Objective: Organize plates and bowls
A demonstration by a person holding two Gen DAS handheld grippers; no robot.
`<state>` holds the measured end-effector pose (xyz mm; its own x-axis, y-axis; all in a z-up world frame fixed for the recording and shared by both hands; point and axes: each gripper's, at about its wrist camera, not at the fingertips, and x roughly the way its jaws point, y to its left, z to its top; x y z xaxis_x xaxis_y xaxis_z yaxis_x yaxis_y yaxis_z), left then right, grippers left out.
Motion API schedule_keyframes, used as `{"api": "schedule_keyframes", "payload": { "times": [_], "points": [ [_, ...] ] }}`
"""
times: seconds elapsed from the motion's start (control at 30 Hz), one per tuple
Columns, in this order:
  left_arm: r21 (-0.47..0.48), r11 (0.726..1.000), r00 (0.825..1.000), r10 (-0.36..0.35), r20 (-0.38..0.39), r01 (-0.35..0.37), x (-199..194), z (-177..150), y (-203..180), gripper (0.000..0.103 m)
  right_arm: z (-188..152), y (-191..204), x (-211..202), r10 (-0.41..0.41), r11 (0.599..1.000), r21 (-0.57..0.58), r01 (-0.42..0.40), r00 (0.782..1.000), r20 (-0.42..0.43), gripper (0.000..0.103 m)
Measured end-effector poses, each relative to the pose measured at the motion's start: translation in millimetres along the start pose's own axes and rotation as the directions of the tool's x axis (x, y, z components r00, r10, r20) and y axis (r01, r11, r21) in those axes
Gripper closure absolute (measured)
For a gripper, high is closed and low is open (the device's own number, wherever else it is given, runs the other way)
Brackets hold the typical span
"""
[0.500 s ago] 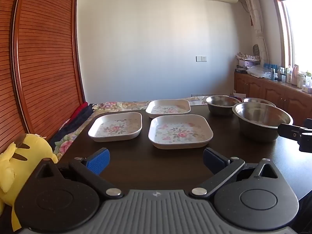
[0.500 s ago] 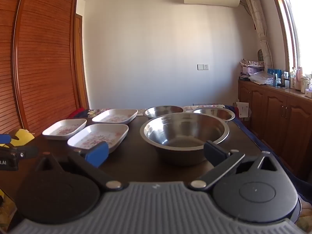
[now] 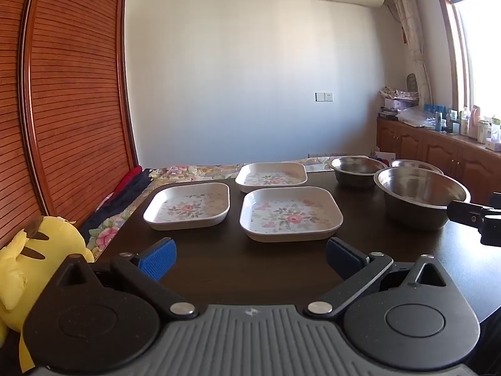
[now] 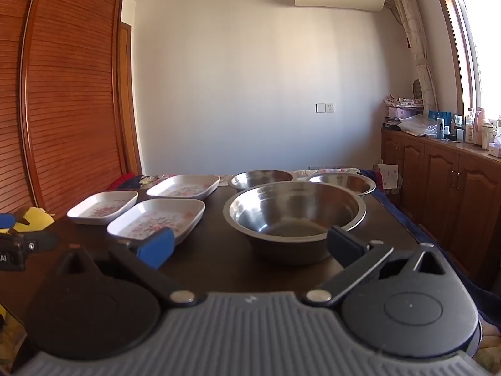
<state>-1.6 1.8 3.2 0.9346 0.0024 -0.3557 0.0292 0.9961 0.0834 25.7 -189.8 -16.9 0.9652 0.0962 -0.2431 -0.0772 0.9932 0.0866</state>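
Three square floral plates sit apart on the dark table (image 3: 250, 269): a near one (image 3: 289, 213), a left one (image 3: 188, 205), a far one (image 3: 271, 175). Three steel bowls stand to the right: a large near bowl (image 3: 419, 197), a small bowl (image 3: 357, 169) and another behind (image 3: 416, 164). My left gripper (image 3: 250, 258) is open and empty, just short of the near plate. My right gripper (image 4: 250, 246) is open and empty, just in front of the large bowl (image 4: 294, 216). The plates also show in the right wrist view, the near one (image 4: 156, 219) to the left.
A yellow plush toy (image 3: 28, 260) sits off the table's left edge. A slatted wooden wardrobe (image 3: 69, 94) stands to the left. A wooden cabinet (image 4: 454, 181) with bottles stands under the window at right. A floral cloth (image 3: 188, 169) lies beyond the table's far edge.
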Motion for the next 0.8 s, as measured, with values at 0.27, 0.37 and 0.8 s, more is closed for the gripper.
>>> {"api": "schedule_keyframes", "payload": {
  "times": [0.27,0.37,0.8],
  "points": [
    [0.003,1.0,1.0,-0.002,-0.002,0.002,0.8,-1.3,-0.9,0.0,-0.2,-2.5,-1.3,-0.005,1.0,0.001,0.005,1.0,0.004,0.0],
    [-0.002,1.0,1.0,-0.001,-0.001,0.001,1.2,-1.4,-0.7,0.0,-0.7,-2.5,-2.0,-0.006,1.0,-0.002,0.006,1.0,0.005,0.0],
    [0.004,1.0,1.0,0.003,0.0,-0.003,0.9,-2.2,0.0,0.0,-1.0,-3.0,-2.1,-0.008,1.0,-0.001,0.008,1.0,0.005,0.0]
  ]
}}
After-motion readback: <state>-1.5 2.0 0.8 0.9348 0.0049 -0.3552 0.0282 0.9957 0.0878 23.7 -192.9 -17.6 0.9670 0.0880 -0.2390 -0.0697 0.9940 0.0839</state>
